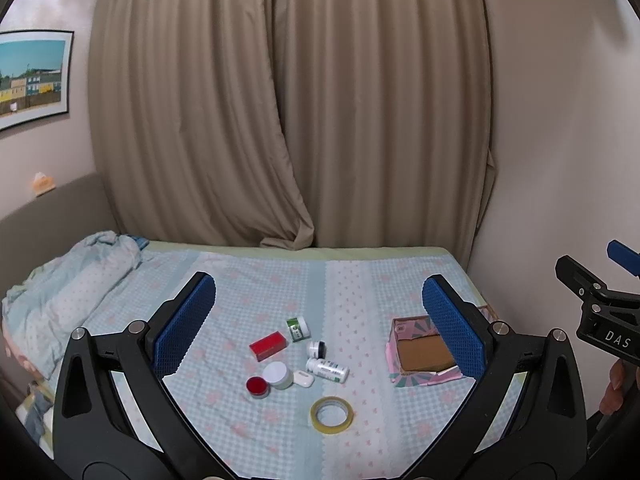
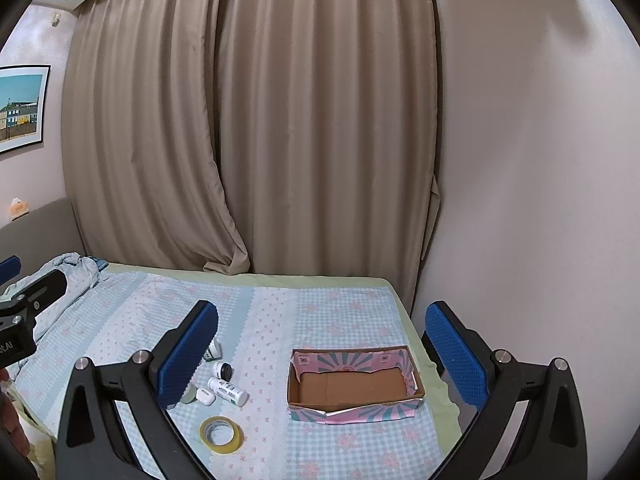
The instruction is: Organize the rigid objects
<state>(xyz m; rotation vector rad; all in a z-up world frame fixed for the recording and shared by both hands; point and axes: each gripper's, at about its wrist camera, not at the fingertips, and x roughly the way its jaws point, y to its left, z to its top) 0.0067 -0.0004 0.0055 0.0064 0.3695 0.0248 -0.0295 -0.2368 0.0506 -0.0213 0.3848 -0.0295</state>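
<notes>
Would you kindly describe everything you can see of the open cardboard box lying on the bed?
The open cardboard box with pink and teal sunburst print is shallow and rectangular, its plain brown inside empty. It looks like thin printed card; the near wall is creased and sagging outward, and a flap folds in at the right end. It sits flat on the blue checked bedspread with pink flowers, near the bed's right edge, apart from the roll of yellow tape and the small bottles. Neither gripper touches it.

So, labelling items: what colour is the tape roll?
Yellow tape roll, clearest in the left wrist view.
</notes>
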